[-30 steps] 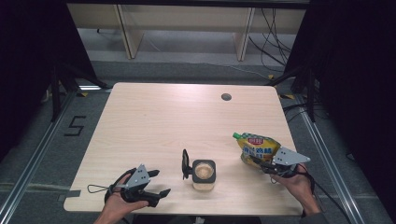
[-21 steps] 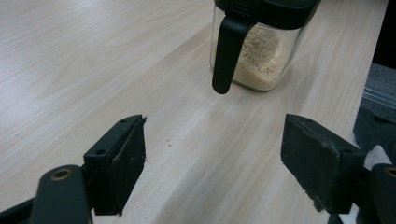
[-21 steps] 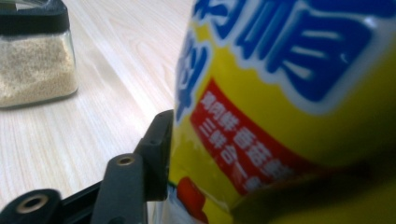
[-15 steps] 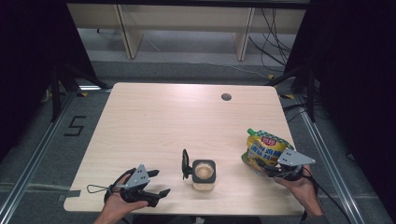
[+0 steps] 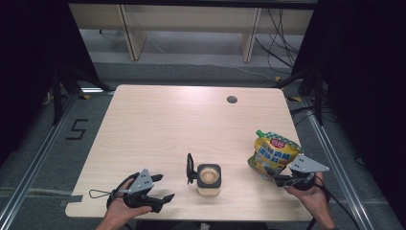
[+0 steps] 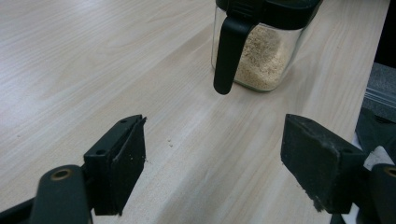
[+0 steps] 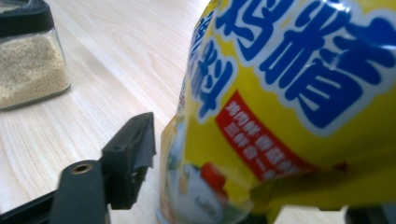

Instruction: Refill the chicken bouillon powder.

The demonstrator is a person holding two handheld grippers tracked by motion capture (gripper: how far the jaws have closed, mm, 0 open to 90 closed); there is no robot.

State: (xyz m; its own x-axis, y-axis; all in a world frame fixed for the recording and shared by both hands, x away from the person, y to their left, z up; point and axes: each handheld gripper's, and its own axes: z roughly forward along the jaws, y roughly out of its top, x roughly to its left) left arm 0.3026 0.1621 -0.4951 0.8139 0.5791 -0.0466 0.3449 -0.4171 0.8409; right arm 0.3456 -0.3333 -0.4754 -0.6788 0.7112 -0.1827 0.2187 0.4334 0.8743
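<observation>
Standing upright on the pale wooden counter (image 5: 158, 120), the yellow printed seasoning pouch (image 5: 272, 154) could topple if brushed, since the right gripper (image 5: 287, 178) jaws have just been opening around it and the left gripper (image 5: 160, 199) jaws stand apart.

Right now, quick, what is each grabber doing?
Left gripper: open, nothing between its jaws.
Right gripper: jaws have just been opening; the yellow pouch stands between them, and the one pad in sight is clear of it.
</observation>
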